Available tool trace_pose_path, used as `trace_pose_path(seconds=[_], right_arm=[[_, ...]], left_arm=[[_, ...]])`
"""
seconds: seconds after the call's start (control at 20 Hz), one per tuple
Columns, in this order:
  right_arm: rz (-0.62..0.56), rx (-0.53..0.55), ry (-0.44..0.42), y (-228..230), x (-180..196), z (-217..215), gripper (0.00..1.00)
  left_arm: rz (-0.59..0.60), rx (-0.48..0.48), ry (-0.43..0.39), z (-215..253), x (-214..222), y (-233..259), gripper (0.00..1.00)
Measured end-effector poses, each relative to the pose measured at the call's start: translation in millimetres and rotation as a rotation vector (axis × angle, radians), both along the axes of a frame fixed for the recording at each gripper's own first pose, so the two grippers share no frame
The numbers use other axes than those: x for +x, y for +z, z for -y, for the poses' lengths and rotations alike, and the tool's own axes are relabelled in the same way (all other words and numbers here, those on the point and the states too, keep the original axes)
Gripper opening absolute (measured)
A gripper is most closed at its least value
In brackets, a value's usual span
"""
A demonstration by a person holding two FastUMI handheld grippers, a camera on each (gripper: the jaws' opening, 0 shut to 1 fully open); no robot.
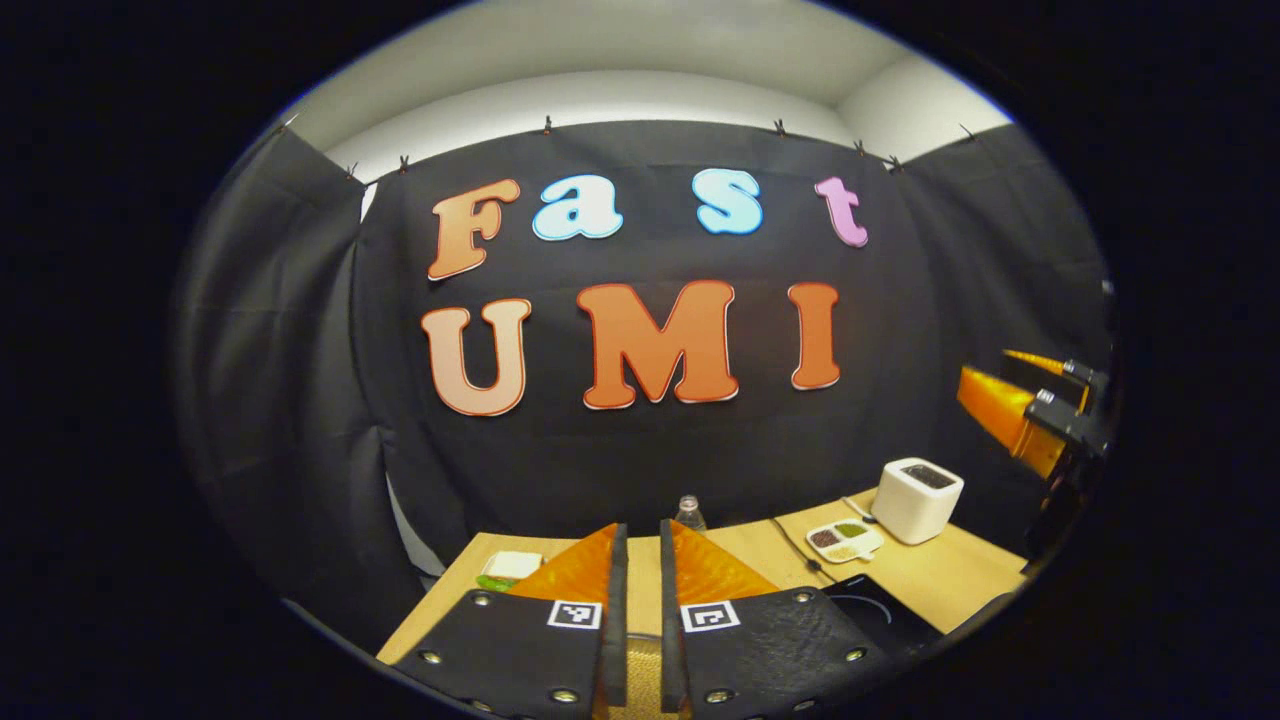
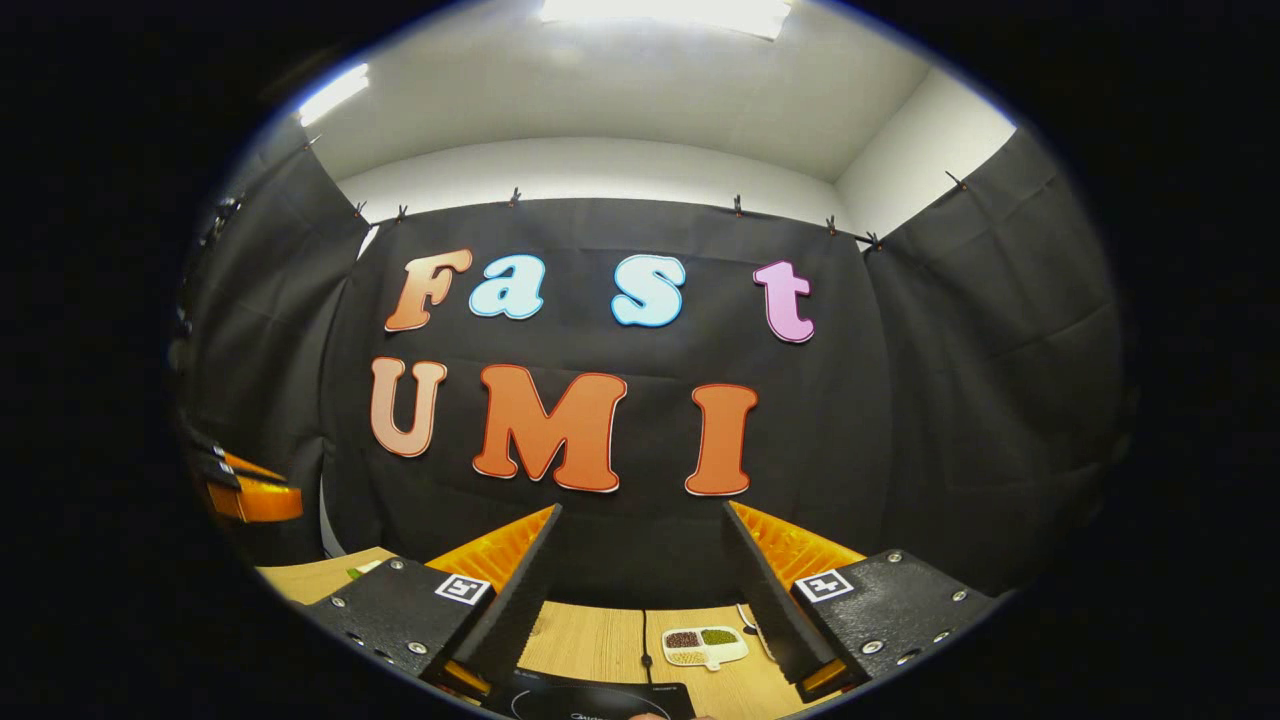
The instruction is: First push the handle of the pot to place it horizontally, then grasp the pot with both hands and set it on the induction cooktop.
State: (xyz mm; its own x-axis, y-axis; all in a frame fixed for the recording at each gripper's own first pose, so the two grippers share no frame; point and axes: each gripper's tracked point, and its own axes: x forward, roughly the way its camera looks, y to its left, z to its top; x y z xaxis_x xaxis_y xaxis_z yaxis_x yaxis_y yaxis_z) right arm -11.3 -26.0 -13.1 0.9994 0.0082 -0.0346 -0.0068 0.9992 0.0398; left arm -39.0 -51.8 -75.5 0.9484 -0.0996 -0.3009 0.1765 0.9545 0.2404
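The induction cooktop (image 2: 590,700) is a flat black slab with a thin white ring on its top, lying flat on the wooden table (image 2: 600,640). It sits just in front of the small white divided dish (image 2: 704,646), nearer the camera.

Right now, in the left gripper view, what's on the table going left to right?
White block with something green → small bottle → tray of beans → white box-shaped appliance. Past the table's right edge, the other hand-held gripper hangs in the air.
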Motion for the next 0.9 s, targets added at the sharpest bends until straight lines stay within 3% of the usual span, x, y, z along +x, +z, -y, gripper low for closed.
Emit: trace_pose_path(seconds=[0.05,0.25,0.4,0.65,0.9], right_arm=[[-0.001,-0.001,-0.004,-0.9,-0.4,1.5,0.95],[-0.015,-0.012,-0.025,-8.2,-4.5,9.2,0.95],[-0.034,-0.020,-0.046,-17.2,-9.0,16.8,0.95],[-0.068,-0.028,-0.083,-30.0,-16.6,32.5,0.95],[-0.110,-0.042,-0.124,-45.2,-25.3,47.7,0.95]], left_arm=[[-0.041,0.011,-0.020,5.2,-4.8,-13.5,0.09],[-0.304,-0.015,-0.084,7.2,-31.0,-78.9,0.09],[-0.476,0.012,-0.094,-8.3,-55.1,-118.6,0.03],[-0.795,0.038,-0.100,-27.0,-117.6,-183.5,0.03],[-1.023,0.096,-0.106,-55.2,-165.8,-214.6,0.03]])
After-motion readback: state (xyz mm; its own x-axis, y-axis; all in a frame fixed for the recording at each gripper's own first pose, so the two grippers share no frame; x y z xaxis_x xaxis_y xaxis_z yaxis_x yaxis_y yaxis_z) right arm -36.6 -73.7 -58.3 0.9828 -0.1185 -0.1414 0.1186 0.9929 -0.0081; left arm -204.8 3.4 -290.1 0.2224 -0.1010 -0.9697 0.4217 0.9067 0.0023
